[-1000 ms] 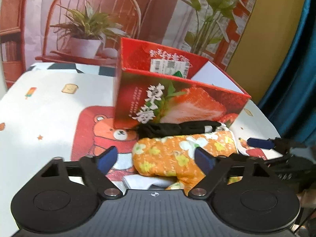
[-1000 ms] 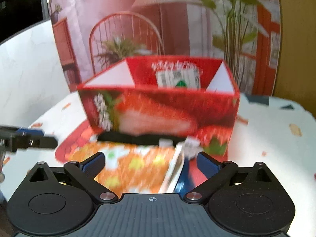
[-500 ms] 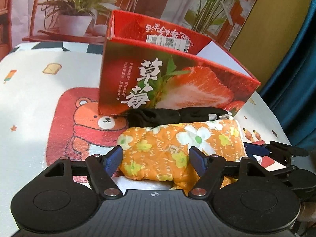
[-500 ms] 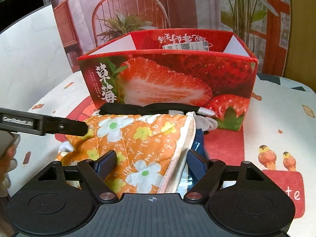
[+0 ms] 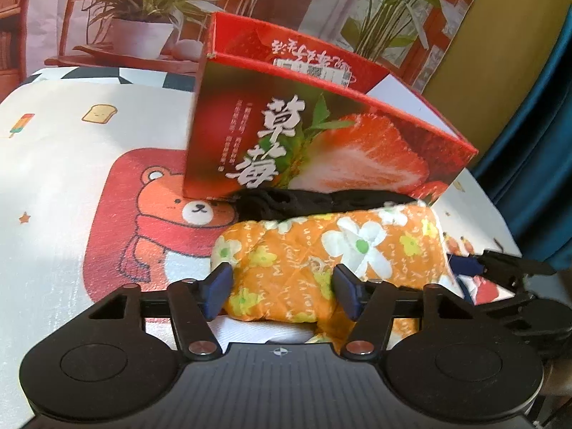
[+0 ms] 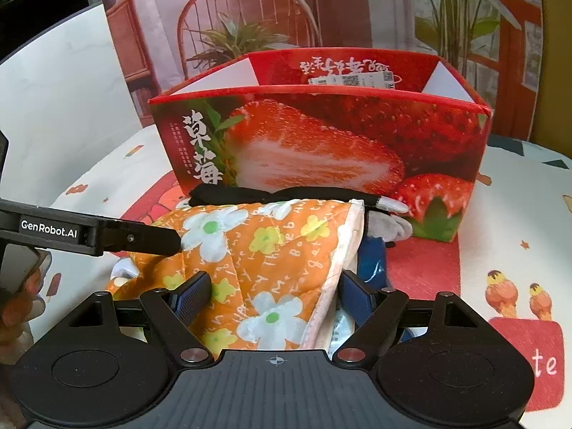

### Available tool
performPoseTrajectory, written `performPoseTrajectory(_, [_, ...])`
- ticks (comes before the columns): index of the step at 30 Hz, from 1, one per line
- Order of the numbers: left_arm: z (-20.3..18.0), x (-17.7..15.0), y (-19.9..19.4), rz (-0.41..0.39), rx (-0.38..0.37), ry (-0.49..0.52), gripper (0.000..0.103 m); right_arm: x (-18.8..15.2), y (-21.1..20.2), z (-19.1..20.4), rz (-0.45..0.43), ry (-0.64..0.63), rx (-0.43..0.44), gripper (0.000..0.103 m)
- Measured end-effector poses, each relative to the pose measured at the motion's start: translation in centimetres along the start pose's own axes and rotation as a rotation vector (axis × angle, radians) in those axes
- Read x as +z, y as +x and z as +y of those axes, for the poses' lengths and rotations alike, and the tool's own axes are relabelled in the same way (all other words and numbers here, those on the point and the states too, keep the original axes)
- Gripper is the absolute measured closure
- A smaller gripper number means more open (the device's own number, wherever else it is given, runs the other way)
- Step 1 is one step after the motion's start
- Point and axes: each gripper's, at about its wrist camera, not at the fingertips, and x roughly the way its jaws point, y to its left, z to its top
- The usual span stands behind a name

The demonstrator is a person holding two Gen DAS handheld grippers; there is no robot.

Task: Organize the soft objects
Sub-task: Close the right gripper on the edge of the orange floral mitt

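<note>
Both grippers straddle the orange quilt in front of the strawberry box.

The table [image 5: 53, 186] lies bare toward its left edge, in the left view, and beside the box's right end in the right view. The open box [image 6: 321, 143] stands mid-table; a black cloth [image 6: 250, 193] lies along its base. The folded quilt [image 5: 321, 250] touches that cloth. Left gripper [image 5: 282, 286] jaws are closing around the quilt's near-left end; right gripper [image 6: 271, 296] flanks its hemmed right edge, pads unclenched.
</note>
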Motion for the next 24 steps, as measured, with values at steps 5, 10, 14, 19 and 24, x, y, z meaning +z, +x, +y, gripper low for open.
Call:
performPoseTrajectory(5, [0.3, -0.4, 0.1, 0.002, 0.003, -0.003, 0.041, 0.1, 0.0, -0.2, 0.003, 0.003, 0.007, 0.026])
performPoseTrajectory(10, [0.5, -0.7, 0.2, 0.002, 0.002, -0.014, 0.041, 0.2, -0.6, -0.7, 0.009, 0.040, -0.004, 0.028])
performPoseTrajectory(14, [0.7, -0.9, 0.2, 0.001, -0.001, -0.026, 0.041, 0.1, -0.8, -1.4, 0.015, 0.079, 0.012, 0.028])
performPoseTrajectory(19, [0.9, -1.0, 0.2, 0.000, -0.008, -0.035, 0.041, 0.0, -0.5, -1.0, 0.016, 0.065, 0.016, 0.031])
performPoseTrajectory(24, [1.3, -1.3, 0.0, -0.003, -0.027, -0.060, 0.041, 0.2, -0.2, -0.5, 0.014, 0.039, 0.023, 0.040])
